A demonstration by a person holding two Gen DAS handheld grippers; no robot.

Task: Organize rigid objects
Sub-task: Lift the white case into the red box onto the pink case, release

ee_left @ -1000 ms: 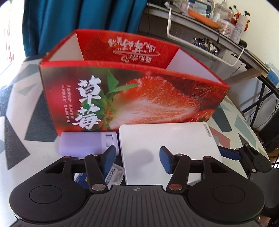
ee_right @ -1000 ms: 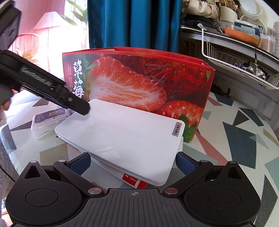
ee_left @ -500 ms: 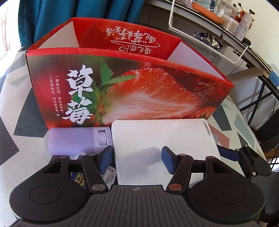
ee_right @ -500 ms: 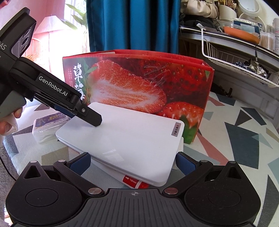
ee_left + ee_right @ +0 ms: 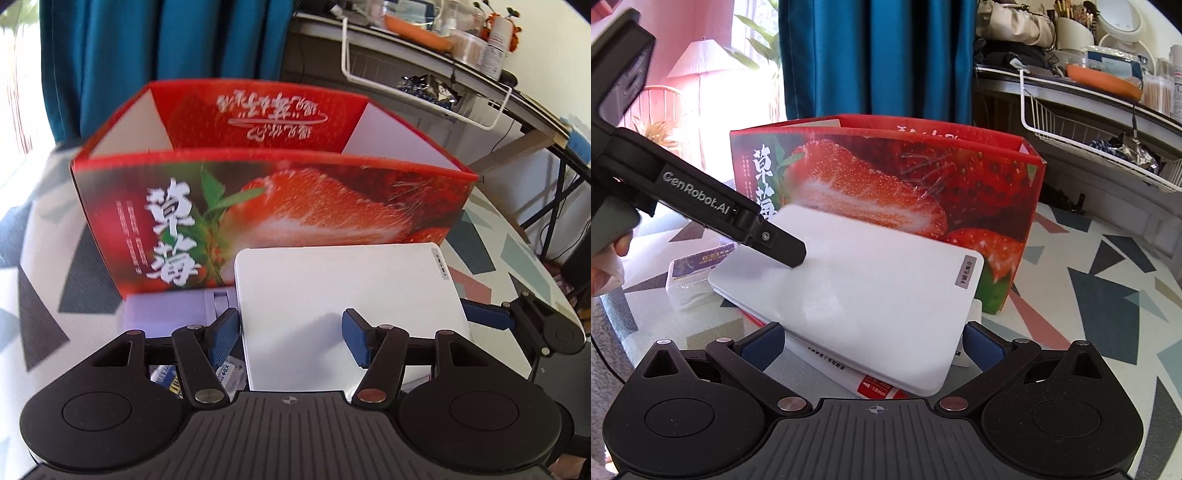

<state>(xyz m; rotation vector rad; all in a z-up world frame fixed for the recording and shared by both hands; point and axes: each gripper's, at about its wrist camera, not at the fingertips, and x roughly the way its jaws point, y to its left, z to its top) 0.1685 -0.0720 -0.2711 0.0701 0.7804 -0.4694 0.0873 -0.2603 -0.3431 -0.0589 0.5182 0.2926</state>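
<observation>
Left gripper [image 5: 291, 334]: jaws standing partly spread, blue pads [image 5: 221, 332] clamping nothing. One pad is sitting just off the left edge of the white board [image 5: 343, 291], the other is hovering over the board's surface and casting a shadow on it; whether either pad is touching the board cannot be told. From the right wrist view, this gripper's black finger [image 5: 783, 249] is reaching in over the board's far left corner.

Right gripper [image 5: 873, 345]: jaws standing wide, one pad on each side of the board's near corner, with a visible gap on both sides; not pinching it.

White board: lying flat, rounded corners, small grey label at one corner, far edge sitting against the front wall of the strawberry box [image 5: 258, 206]. It is resting on a white pack with red print [image 5: 871, 384] that is showing beneath its near edge.

Strawberry box: standing upright and open-topped on the patterned tabletop [image 5: 1108, 314], well within reach of both tools.

Lavender case [image 5: 177, 308]: lying beside the board's left edge, against the box front.

Wrapped white packet [image 5: 690, 280]: lying on the tabletop, left of the board.

Wire basket [image 5: 1089, 140]: hanging from the cluttered shelf behind.
</observation>
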